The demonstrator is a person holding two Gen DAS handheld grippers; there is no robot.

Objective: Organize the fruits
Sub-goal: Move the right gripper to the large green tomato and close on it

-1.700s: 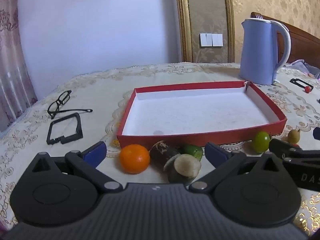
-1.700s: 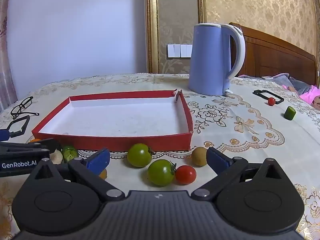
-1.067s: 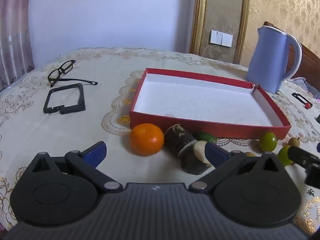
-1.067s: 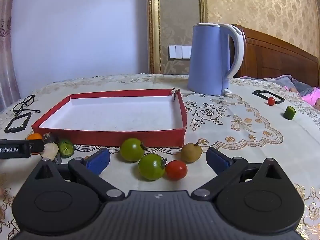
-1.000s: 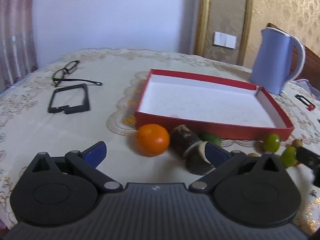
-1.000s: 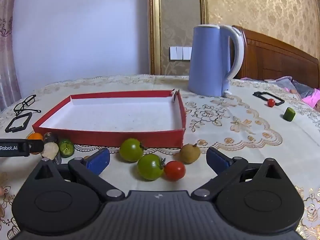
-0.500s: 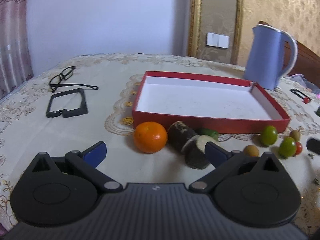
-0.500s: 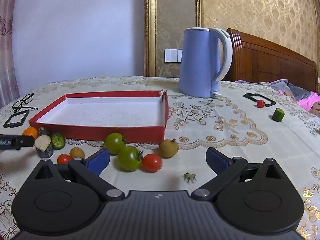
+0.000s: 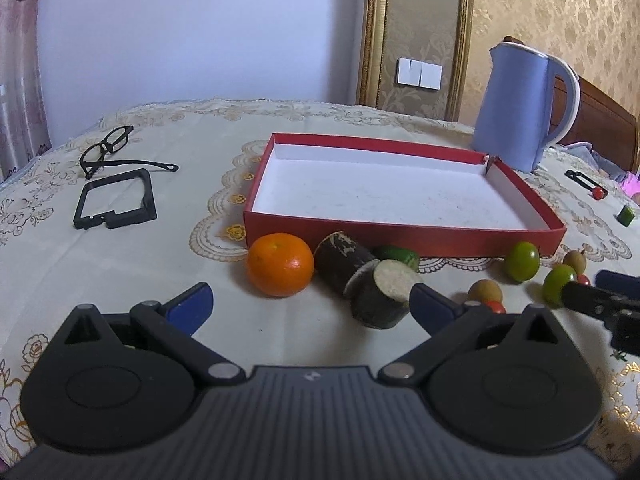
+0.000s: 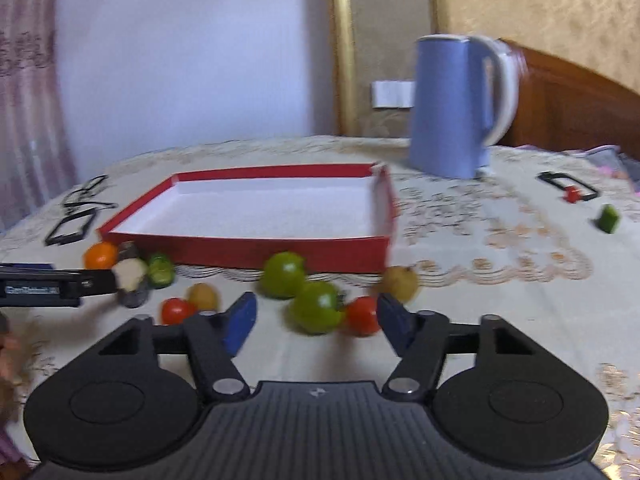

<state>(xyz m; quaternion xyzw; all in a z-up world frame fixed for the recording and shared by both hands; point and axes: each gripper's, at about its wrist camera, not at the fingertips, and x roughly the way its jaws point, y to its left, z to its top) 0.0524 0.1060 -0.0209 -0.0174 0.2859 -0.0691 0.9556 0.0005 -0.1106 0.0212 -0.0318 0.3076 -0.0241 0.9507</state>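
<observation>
Both tongs, left (image 9: 308, 302) and right (image 10: 316, 316), gape wide, holding nothing; fruit lines the red tray's (image 9: 400, 236) near edge.

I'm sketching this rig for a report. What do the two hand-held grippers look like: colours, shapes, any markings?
Both look alike. The left hand-held gripper and the right hand-held gripper each have a black ribbed body with a small white logo, two round black discs, black linkage arms with silver pivot pins, and blue fingertips. Seen side-on, the left one carries a white label, too blurred to read. No cables or sleeves show.
</observation>
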